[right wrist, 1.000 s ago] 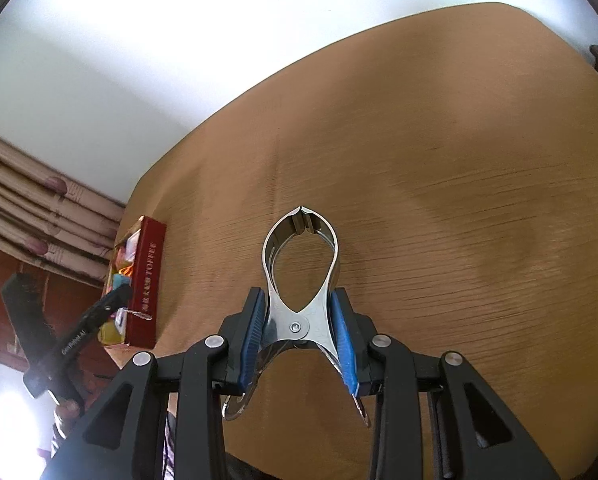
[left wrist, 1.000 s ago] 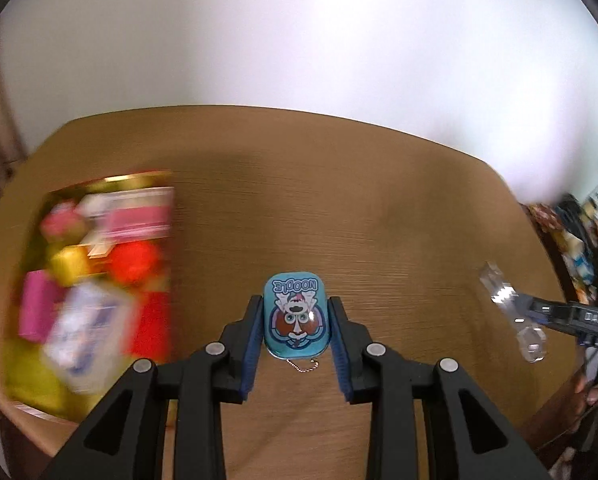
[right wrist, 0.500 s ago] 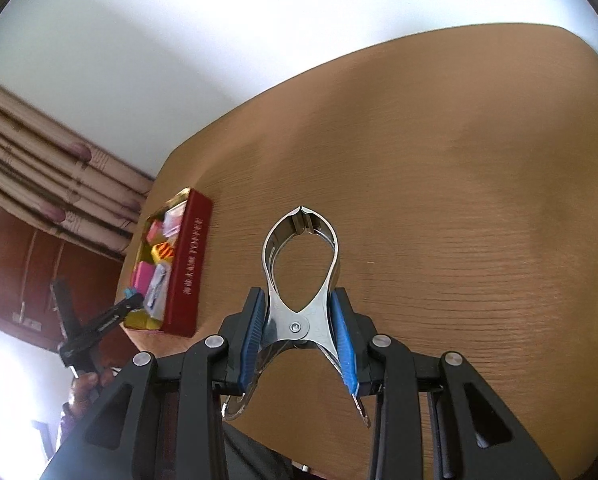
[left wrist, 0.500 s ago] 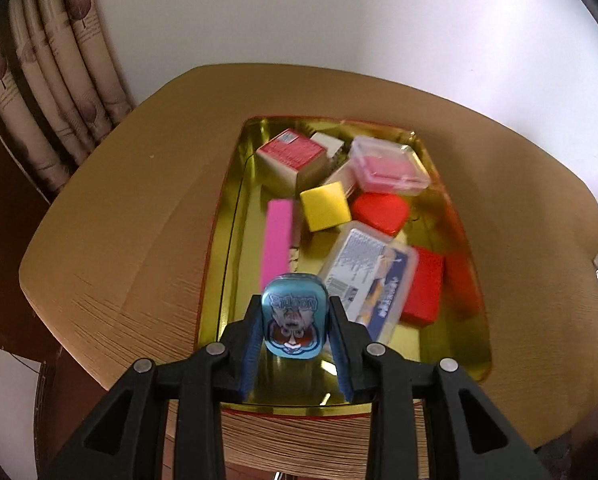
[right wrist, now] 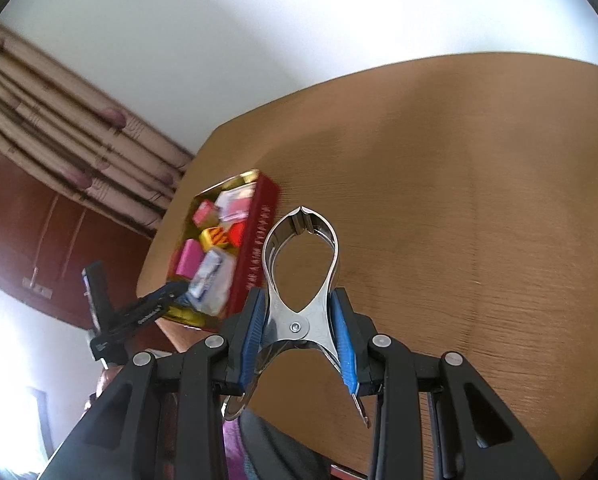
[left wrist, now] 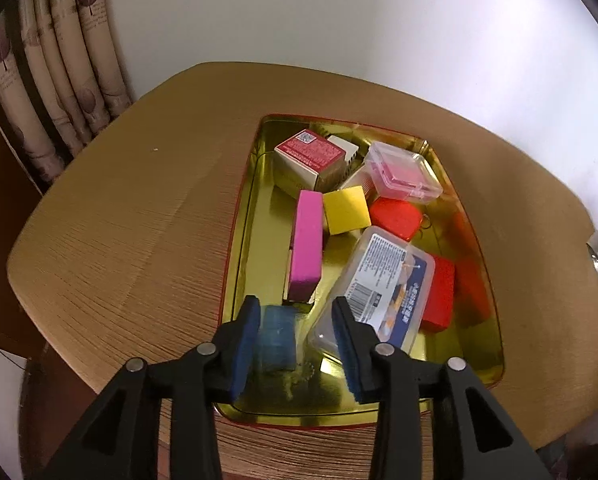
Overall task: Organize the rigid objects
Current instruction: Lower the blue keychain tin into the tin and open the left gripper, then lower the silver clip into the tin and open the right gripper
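Now blue tin (left wrist: 277, 338) loose in gold tray (left wrist: 243, 240) btwn just-spread left gripper (left wrist: 297, 344); right gripper (right wrist: 299, 330) pinching clamp (right wrist: 301, 276).

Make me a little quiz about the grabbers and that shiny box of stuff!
1. True or false: the right gripper is clamped on a metal clip.
2. Which lies right beside the pink block in the gold tray? A) yellow block B) green ball C) black cup
3. What is between the left gripper jaws?

Key: 1 true. 2 A. 3 the blue tin; those jaws have just been opening around it.
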Tool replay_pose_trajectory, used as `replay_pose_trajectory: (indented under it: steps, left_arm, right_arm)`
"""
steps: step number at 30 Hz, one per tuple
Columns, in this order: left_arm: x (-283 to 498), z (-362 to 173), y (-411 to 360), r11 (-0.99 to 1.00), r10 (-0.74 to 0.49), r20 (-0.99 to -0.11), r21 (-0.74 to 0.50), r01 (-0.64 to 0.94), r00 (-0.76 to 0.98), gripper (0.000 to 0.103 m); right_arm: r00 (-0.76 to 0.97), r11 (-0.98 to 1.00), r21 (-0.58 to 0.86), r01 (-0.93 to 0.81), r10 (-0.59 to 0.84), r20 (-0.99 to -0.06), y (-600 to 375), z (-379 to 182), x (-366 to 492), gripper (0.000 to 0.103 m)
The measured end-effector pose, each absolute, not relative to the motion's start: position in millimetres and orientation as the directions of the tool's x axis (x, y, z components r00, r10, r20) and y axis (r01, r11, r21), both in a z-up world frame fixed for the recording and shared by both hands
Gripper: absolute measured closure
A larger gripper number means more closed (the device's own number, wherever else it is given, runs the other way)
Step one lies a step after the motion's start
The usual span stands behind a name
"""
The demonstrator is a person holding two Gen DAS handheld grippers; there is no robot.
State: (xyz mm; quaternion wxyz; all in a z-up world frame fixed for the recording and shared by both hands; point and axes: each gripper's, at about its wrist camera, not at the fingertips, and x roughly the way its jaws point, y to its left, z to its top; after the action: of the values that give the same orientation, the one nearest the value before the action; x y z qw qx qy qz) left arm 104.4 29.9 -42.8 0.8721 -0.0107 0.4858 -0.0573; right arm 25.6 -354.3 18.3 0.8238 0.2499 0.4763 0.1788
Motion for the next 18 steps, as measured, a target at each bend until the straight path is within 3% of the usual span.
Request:
replay_pose_trajectory:
  steps: [10, 18]
  left_arm:
    - [80, -27, 28, 0.997, -0.067, -0.804, -0.040, 0.058, 0.591, 0.063]
    - [70, -25, 31, 0.998, -0.060, -0.783, -0.029, 0.061, 0.619, 0.062]
  right_arm:
    - [0.404, 0.769, 0.613, -0.181, 0.627, -0.667, -259, 36, 72, 0.072]
    - [0.313, 0.755, 0.628, -0.188, 0.652, -0.690, -193, 11, 114, 0.072]
